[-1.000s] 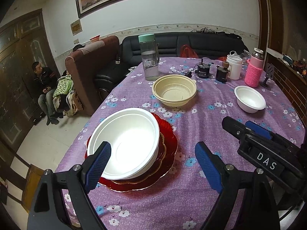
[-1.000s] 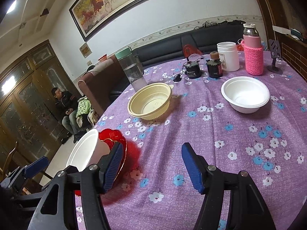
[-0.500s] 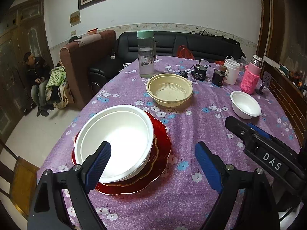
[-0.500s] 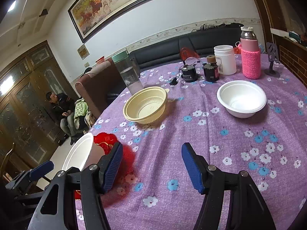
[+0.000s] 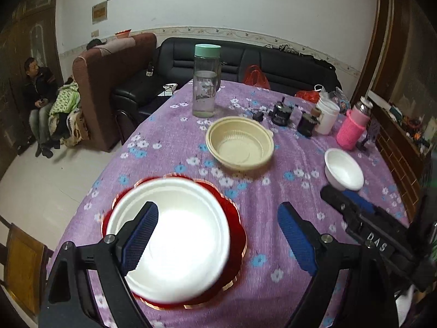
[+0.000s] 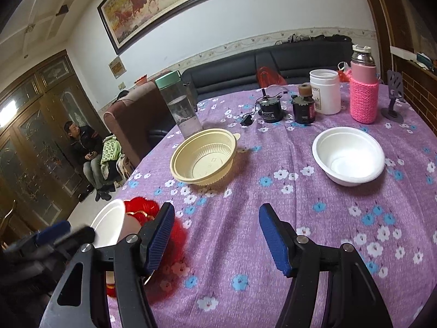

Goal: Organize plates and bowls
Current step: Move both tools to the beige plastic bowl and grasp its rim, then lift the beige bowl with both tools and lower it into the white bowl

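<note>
A large white bowl sits in a red plate at the near left edge of a table covered in a purple flowered cloth. The left gripper hangs over that bowl with its jaws spread wide and nothing between them; its left finger seems to lie above the bowl's inside, though blur makes contact hard to judge. Beyond the red plate, toward the table's middle, stands a cream plastic bowl, and to that bowl's right, well apart, a small white bowl. The right gripper hovers over bare cloth on the near side of the cream bowl, jaws likewise spread and empty. Behind the cream bowl stands a water bottle with a green cap.
</note>
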A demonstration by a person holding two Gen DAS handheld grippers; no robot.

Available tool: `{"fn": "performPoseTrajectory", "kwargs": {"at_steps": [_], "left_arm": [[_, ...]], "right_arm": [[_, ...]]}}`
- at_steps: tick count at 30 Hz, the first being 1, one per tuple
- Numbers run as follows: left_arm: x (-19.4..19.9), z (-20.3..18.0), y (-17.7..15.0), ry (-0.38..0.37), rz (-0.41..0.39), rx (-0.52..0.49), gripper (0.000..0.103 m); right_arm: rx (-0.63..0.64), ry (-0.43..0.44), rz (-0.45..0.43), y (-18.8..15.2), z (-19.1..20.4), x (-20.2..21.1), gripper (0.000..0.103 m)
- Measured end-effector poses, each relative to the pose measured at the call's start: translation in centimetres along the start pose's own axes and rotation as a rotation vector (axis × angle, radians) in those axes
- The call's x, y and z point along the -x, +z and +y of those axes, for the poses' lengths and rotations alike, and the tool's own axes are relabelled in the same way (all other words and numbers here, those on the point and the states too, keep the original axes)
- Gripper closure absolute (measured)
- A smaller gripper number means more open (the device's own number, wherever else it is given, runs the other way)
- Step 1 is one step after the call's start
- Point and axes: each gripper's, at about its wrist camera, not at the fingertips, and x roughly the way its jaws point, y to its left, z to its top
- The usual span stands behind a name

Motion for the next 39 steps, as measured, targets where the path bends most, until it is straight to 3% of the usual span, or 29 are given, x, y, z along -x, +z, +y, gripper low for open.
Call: {"fn": "performPoseTrajectory", "kwargs": {"at_steps": [5,11,17,25,27,29,33,37,39], "left_arm": [[-3.5,2.0,5.4,0.018,0.055,0.019,0.014],[-11.9,3.7,9.9,-0.025,0.236,0.103,0.014],[-19.2,3.6,11.2,-0.006,0.381,0.130,0.014],[-25.3,3.6,12.1,-0.004,0.462,0.173,0.016],[-26.2,3.5,12.1,-0.016,0.482,0.170,0.024],[-27.3,3.2,11.9,-0.045,0.519,0.167,0.039],[-28.7,2.7,11.1,-0.060,0.573,0.156,0.055],[-29.3,1.9,10.5,-0.090,0.606,0.130,0.075],[-29.2,1.3,10.4,-0.091,0.605,0.110,0.078]], "right_arm": [[-0.016,-0.023,0.040,2.5,-1.0,-3.3,0.034],[-0.119,0.027,0.149,4.8,-2.8,-9.6,0.034],[-0.159,0.032,0.210,5.8,-3.3,-14.4,0.034],[-0.186,0.028,0.260,6.1,-3.7,-18.4,0.034],[-0.180,0.027,0.266,6.2,-3.7,-19.0,0.037],[-0.177,0.030,0.273,6.3,-3.7,-19.5,0.043],[-0.172,0.041,0.295,6.3,-3.7,-20.4,0.053],[-0.172,0.066,0.316,6.1,-3.6,-21.0,0.081],[-0.168,0.064,0.310,6.0,-3.6,-20.9,0.082]]}}
